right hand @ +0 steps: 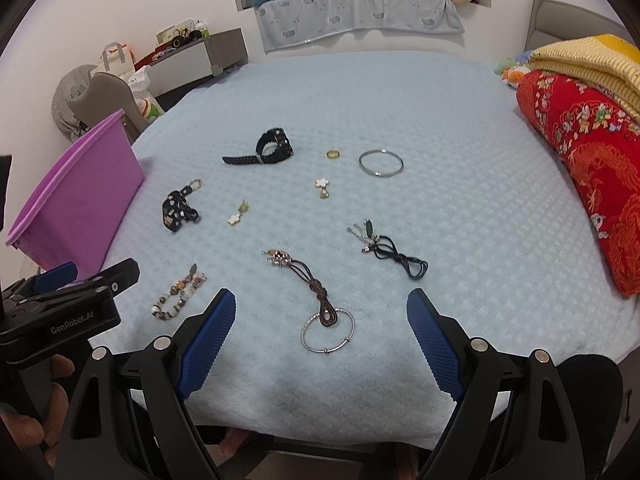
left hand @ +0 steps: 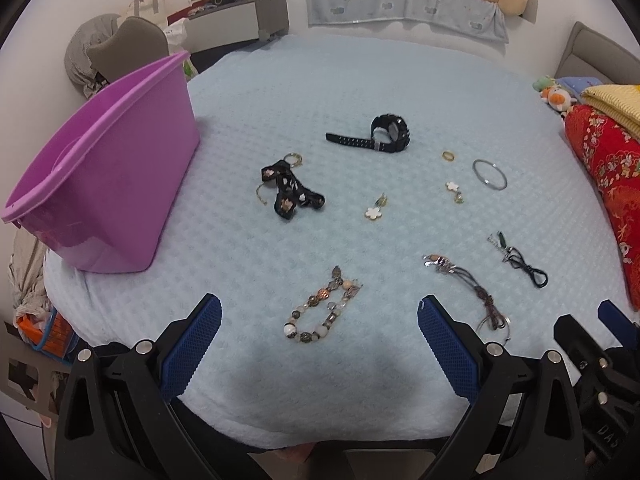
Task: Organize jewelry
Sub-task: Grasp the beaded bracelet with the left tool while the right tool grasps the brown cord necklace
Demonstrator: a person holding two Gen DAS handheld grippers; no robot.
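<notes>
Jewelry scattered mid-frame on the pale blue blanket point(left hand: 360, 80): beaded bracelet point(left hand: 320, 312) low centre, black watch point(left hand: 376, 134) above, silver bangle point(left hand: 489, 174) and gold ring point(left hand: 448, 155) to the right, two flower earrings point(left hand: 374, 210) between. Cord necklace point(right hand: 312, 280) looped through a silver hoop (right wrist view). Purple bin point(left hand: 104, 168) at left — standing on the blanket. Left gripper point(left hand: 320, 344) spread wide, holding nothing; right gripper point(right hand: 320, 332) likewise — both hovering at the lower edge.
</notes>
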